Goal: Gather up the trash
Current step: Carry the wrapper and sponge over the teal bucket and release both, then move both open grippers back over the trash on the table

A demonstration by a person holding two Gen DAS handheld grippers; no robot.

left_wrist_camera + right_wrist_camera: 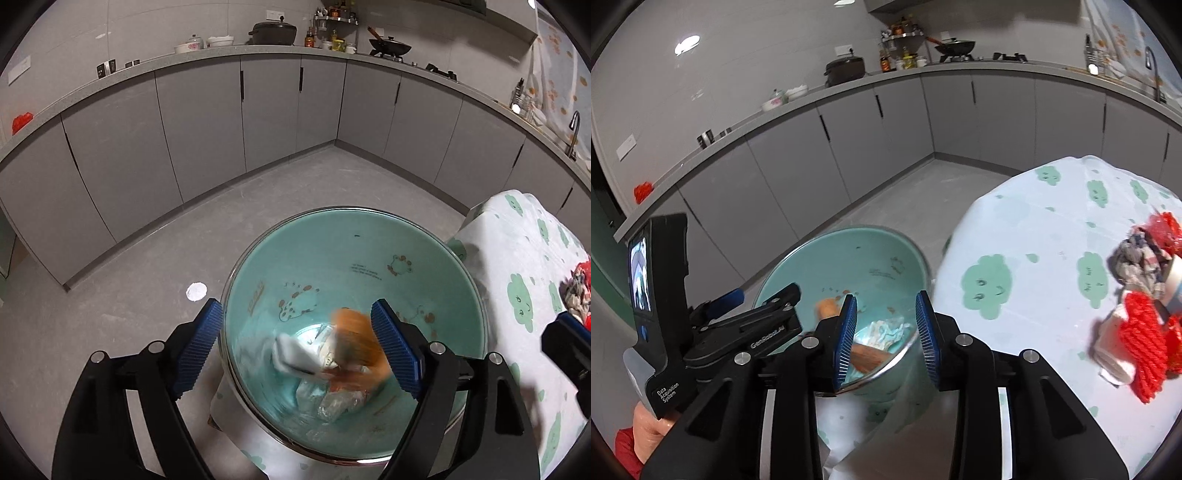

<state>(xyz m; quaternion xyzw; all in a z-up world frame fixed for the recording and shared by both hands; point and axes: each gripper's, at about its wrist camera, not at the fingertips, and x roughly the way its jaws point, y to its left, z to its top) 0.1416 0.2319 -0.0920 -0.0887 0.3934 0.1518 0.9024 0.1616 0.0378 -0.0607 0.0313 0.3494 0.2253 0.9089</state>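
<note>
Above the round teal plastic bin (354,266) beside the cloud-patterned tablecloth (1034,236), the left gripper (295,350) gapes wide and empty over a blurred orange wrapper (354,332), while the right gripper (886,332) stands half open, holding nothing.

The mouth of the teal bin (369,254) is open from above; wrappers (332,369) lie only at its bottom. The left gripper (738,325) occupies the bin's left rim. Red netting and scraps (1145,317) crowd the table's (1034,221) right edge. The floor (184,221) beyond is unobstructed.
</note>
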